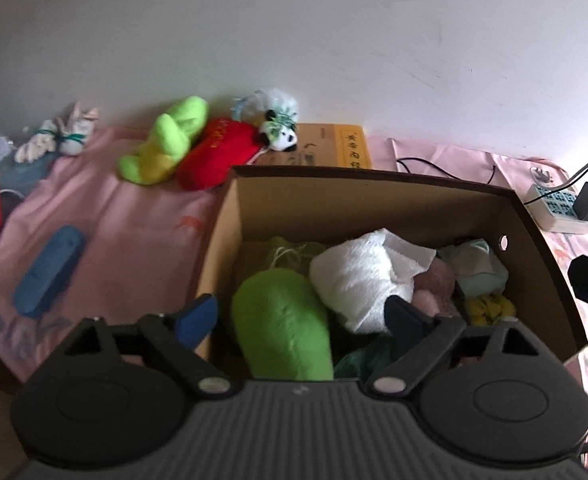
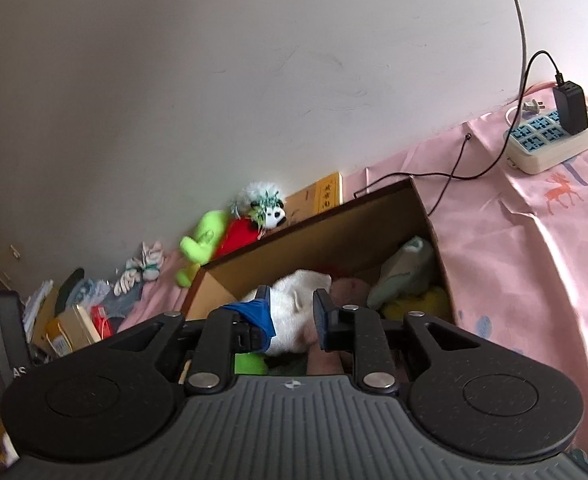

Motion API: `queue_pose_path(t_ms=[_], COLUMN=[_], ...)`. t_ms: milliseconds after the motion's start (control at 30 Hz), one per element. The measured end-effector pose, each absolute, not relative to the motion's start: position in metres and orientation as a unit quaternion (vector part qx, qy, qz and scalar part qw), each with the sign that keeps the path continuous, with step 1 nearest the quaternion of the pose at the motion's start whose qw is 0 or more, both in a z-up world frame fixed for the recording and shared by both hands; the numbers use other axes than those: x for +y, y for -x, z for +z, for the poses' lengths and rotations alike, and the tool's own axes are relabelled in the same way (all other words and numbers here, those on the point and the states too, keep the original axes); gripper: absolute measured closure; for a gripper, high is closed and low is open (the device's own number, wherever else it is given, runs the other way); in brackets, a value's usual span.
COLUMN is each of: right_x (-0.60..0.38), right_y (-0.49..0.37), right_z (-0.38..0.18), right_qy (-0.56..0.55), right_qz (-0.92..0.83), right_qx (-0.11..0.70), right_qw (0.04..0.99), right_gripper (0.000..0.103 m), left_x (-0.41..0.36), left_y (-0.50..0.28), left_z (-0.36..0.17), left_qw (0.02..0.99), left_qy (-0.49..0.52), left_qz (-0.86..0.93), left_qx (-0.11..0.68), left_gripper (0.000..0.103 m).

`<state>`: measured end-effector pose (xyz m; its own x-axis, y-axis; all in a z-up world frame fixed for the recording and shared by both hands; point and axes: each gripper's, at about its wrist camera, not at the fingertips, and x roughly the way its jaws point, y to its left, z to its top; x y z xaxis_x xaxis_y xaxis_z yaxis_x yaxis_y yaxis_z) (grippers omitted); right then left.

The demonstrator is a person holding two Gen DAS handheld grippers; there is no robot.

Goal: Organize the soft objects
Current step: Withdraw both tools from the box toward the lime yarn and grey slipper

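An open cardboard box [image 1: 374, 196] on the pink sheet holds a green plush [image 1: 281, 320], a white fluffy bundle [image 1: 358, 276], a mint cloth [image 1: 478, 268] and pink and yellow soft pieces. My left gripper [image 1: 300, 316] hangs over the box's near left corner, open wide; the green plush lies below the gap, untouched. My right gripper [image 2: 291, 312] hovers above the box [image 2: 334, 232] with a narrow gap and nothing in it; the white bundle [image 2: 294, 292] shows beyond. A lime plush [image 1: 165, 140], a red plush [image 1: 217, 152] and a panda toy [image 1: 281, 132] lie by the wall.
A blue case [image 1: 49, 272] lies on the sheet left of the box. Striped knotted cloths [image 1: 61, 136] sit further back left. A yellow book [image 1: 334, 146] stands behind the box. A power strip [image 2: 550, 140] with a charger and cable lies to the right. Clutter fills the far left.
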<state>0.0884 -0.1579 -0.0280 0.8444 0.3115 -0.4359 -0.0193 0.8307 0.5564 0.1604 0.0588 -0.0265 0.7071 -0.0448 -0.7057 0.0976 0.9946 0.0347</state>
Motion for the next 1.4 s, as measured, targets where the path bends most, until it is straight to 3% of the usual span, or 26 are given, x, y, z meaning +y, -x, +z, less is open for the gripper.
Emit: queue_pose_path(t_ms=[300,800,1133,1400], right_x=[-0.167,-0.177,-0.171,-0.172], right_y=[-0.054,-0.006,0.032,0.048], right_z=[-0.024,-0.028,-0.044,-0.07], right_qy=[-0.248,-0.231,-0.164,-0.16], right_qz=[0.121,0.192,0.234,0.247], right_qx=[0.268,0.259,0.257,0.305], right_qw=[0.923,0.918,0.923,0.906], right_gripper=[0.098,0.097,0.095,0.094], left_x=[0.034,0.024,0.063,0.081], left_y=[-0.109,-0.05,-0.025,-0.007], left_z=[-0.018,-0.018,-0.031,-0.047], left_qw=[0.927,0.924,0.917,0.908], left_qy=[-0.1,-0.102,-0.049,-0.021], left_qz=[0.006,0.04,0.061,0.052], left_qx=[0.36,0.366,0.392,0.415], left_gripper=[0.009,0.009,0.009,0.008])
